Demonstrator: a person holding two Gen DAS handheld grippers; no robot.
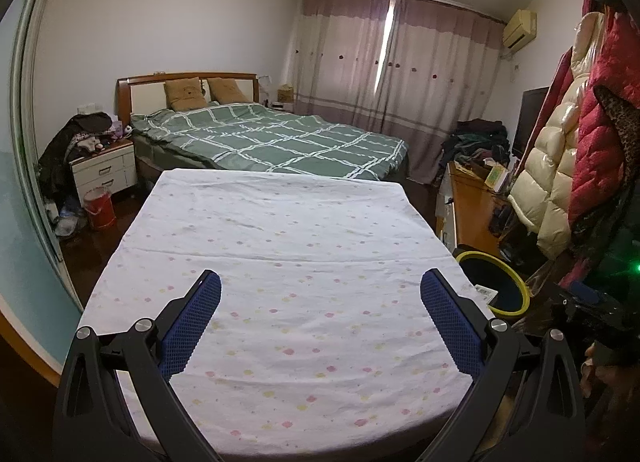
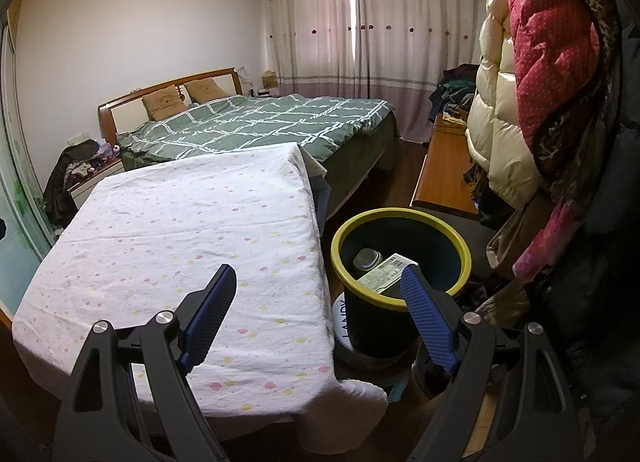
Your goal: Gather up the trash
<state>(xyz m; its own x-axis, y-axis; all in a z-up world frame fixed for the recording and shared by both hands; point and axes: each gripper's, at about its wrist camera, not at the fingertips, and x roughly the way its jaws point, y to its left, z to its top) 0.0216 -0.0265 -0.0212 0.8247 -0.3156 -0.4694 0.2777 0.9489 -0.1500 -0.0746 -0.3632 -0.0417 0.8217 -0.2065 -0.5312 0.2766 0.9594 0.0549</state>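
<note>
Trash sits in the bin [image 2: 400, 258] at the right of the worktop [image 2: 180, 230]: a jar [image 2: 367, 258] and a printed box [image 2: 386, 274] lie inside, the box leaning on the near rim. From left to right, the left tool [image 1: 320, 294] hovers over the spotted cloth with fingers spread wide and holding nothing; the right tool [image 2: 318, 286] is likewise open and empty, straddling the cloth's right edge and the bin. No loose trash shows on the cloth, so collecting looks about finished.
</note>
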